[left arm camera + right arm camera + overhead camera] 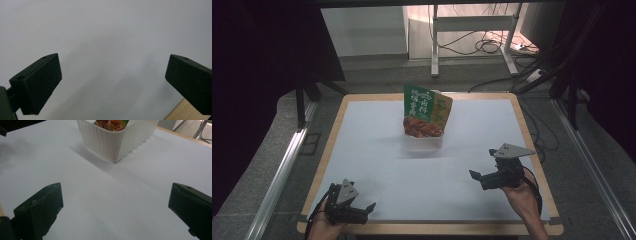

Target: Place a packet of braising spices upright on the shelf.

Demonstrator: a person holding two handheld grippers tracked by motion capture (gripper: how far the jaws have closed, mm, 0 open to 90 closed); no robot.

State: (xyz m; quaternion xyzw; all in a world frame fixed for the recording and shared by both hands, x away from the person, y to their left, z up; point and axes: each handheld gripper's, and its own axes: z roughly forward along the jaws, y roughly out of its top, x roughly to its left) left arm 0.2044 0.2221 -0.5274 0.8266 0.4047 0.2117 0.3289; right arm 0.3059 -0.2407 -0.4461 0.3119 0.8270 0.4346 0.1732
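While both grippers idle, nothing held: left gripper (362, 210) near front-left corner of tabletop (377, 165), fingers wide; right gripper (477, 176) toward right edge, fingers wide. White basket (426, 141) with snack packets (422, 112) sits mid-tabletop toward far edge, seemingly untouched; work looks unstarted.

Left gripper (353, 206): black, with a grey three-cornered plate on top, held in a bare hand (323, 227).
Right gripper (492, 176): black, with a grey three-cornered plate on top too, held in a bare hand (520, 191).
Cables: a thin black cable runs along each wrist.
Sleeves: both forearms are bare.
Jaws: chunky black blocks with flat inner faces and slanted tops.
Holes: each jaw has a small round hole or two on its top.
Wear: the right gripper's jaws have scuffed pale edges.
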